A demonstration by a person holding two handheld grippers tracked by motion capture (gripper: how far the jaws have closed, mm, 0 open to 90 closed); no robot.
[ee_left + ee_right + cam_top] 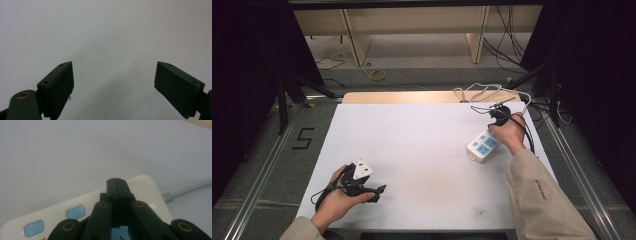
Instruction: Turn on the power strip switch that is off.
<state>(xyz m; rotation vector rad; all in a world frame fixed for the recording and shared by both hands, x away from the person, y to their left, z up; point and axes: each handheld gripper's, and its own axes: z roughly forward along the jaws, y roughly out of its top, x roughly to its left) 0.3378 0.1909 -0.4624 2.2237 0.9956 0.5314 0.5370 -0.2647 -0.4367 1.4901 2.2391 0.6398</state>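
The right gripper point(117, 181), jaws pressed together with nothing between them, rests its tips over the white power strip point(482, 145) at the table's right side, above the end nearest the cord point(186, 190). Pushing down there could tip or skid the light strip across the smooth white table point(422, 150), or miss the blue switch point(76, 212) lying left of the tips. The left gripper point(113, 82) stands wide and empty at the near left, well apart from the strip.

Right hand-held gripper point(503, 116) rests over the power strip point(482, 145) on the table point(422, 150).
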